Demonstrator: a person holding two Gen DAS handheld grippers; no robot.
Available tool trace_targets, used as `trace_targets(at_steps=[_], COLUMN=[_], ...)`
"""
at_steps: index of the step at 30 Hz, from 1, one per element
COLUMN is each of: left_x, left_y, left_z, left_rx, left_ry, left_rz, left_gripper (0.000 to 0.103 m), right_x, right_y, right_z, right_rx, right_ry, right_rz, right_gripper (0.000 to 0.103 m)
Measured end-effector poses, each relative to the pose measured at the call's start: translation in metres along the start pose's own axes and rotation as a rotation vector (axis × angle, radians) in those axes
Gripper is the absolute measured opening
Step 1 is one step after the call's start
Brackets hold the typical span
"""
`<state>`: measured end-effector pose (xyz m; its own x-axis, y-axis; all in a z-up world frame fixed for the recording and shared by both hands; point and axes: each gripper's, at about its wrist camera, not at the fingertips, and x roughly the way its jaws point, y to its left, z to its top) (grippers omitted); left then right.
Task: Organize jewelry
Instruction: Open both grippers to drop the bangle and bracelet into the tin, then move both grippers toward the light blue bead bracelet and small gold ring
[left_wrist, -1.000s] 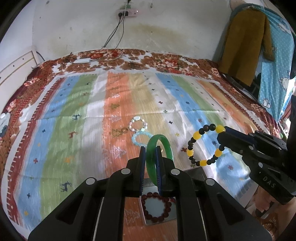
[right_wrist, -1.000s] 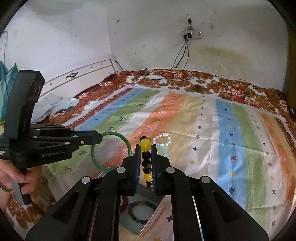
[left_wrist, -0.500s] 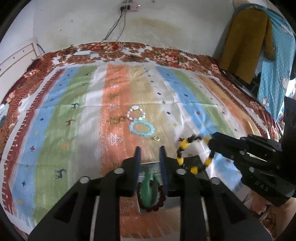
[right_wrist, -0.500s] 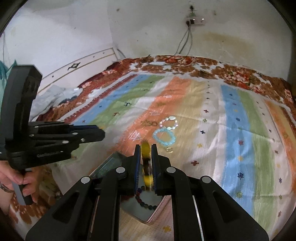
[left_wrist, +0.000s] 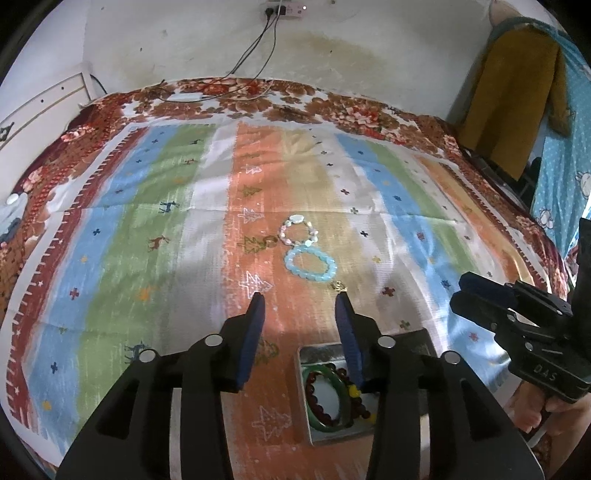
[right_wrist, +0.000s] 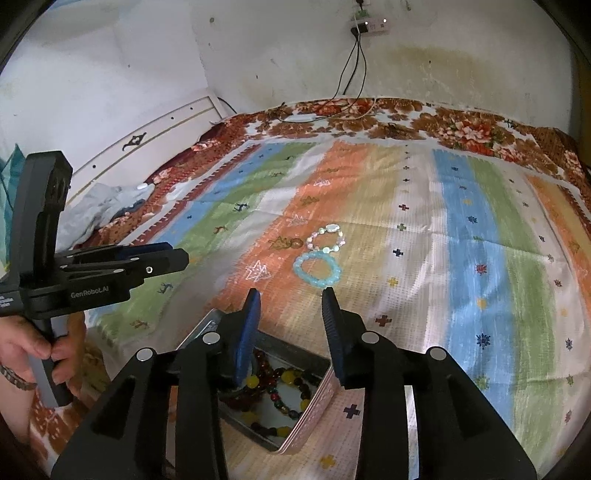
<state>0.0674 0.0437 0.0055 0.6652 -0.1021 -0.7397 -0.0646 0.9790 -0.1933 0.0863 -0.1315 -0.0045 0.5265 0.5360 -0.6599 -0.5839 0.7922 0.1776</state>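
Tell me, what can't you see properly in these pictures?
- Tin box, left wrist view: its right side is hidden behind the left gripper.
- Green bangle: barely visible in the right wrist view, behind the right gripper.
- Small gold piece beside the light blue bracelet: too small to identify.

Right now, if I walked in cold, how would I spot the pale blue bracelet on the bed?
Find the striped bedspread and follow its orange stripe toward the middle. Two bracelets lie there, touching. The pale blue bracelet is the one nearer the metal tin, made of even, cloudy blue beads, while its neighbour, the pearly bracelet, mixes white and pinkish stones.
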Motion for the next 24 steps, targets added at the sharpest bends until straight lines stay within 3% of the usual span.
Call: trace_targets(at_steps=[7,24], left_x=[0.026,0.081], left_y=[0.014,0.023], left_z=[0.022,0.057], left_rx=[-0.038,-0.028], left_ry=[0.037,0.111], left_rz=[0.013,0.060], left_gripper=[0.044,0.045], right_x=[0.019,0.064], right_y=[-0.009,-0.027], right_z=[0.012,0.029], right_rx=[0.008,0.007], right_ry=[0.031,0.119], right_rz=[0.003,-0.008], right_gripper=[0.048,0.048])
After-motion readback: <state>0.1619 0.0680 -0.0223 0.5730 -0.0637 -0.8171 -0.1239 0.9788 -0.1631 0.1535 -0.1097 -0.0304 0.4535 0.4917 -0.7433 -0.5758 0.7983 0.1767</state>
